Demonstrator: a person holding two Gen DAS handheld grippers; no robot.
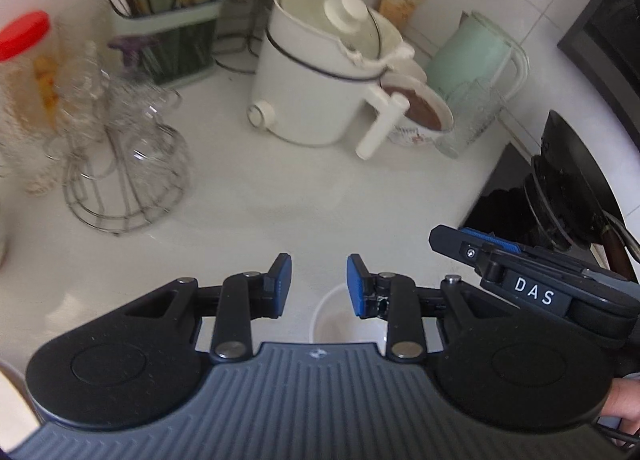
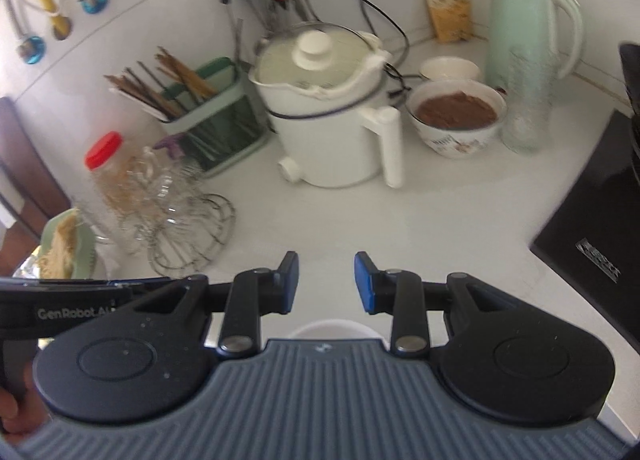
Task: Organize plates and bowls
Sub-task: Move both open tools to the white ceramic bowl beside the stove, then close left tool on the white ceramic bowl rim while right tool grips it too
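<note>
My left gripper (image 1: 319, 285) is open and empty above the white counter (image 1: 280, 200). A small white bowl (image 1: 340, 320) sits just below its right finger, partly hidden by the gripper body. My right gripper (image 2: 326, 284) is open and empty; the same white bowl's rim (image 2: 332, 328) peeks out under it. A patterned bowl of brown food (image 2: 456, 118) stands at the back next to a smaller white bowl (image 2: 450, 69); it also shows in the left wrist view (image 1: 416, 112). The right gripper's body (image 1: 532, 280) shows at the right of the left wrist view.
A white electric pot (image 2: 332, 116), a mint kettle (image 2: 528, 32), a glass (image 2: 524, 128), a chopstick holder (image 2: 208, 112), a wire rack of glass cups (image 2: 180, 212), a red-lidded jar (image 2: 106, 180) and a green plate of food (image 2: 66, 248) crowd the counter. A black stove (image 2: 600, 220) lies right.
</note>
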